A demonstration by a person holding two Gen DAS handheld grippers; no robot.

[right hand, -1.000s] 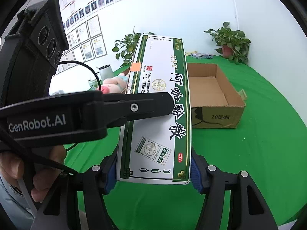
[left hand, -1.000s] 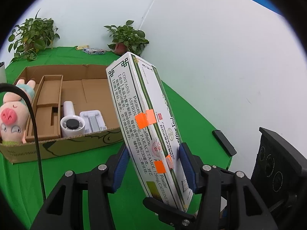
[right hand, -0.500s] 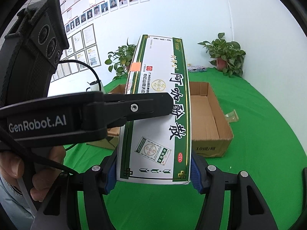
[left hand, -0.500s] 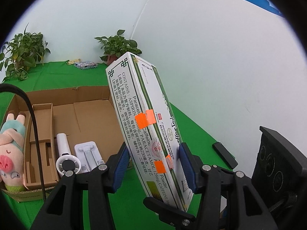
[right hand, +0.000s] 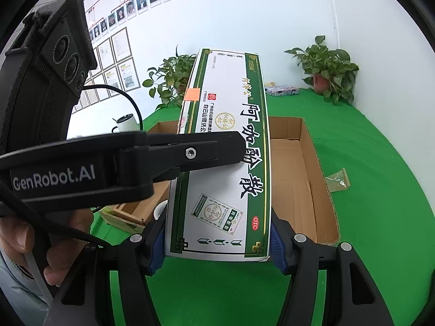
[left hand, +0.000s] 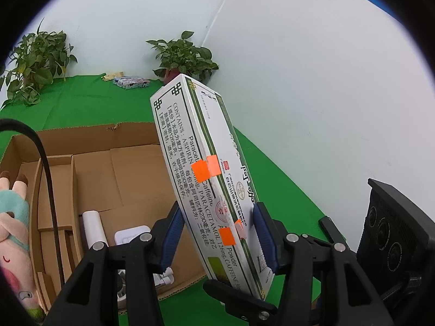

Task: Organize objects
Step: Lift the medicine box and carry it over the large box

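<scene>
Green cloth covers the table (right hand: 380,163) beneath white walls lined with potted plants (right hand: 330,68), as a person steers a long green-and-white medicine box (right hand: 225,163) toward an open cardboard box (right hand: 307,168). Both handheld grippers are clenched on the same carton: the right gripper (right hand: 217,244) clamps its near end at the bottom centre of its view, while the left gripper (left hand: 217,233) pinches its narrow sides at the lower centre of the left view. Sharing the load this way appears meant to keep the long carton from swinging. It hangs in the air, tilted, above the cardboard box's near edge. Inside, at lower left of the left view, lie a white roller (left hand: 93,225) and a white stand (left hand: 130,235); a plush pig (left hand: 12,233) lies at the far left. Bare cardboard floor at the right side looks the likely landing spot.
</scene>
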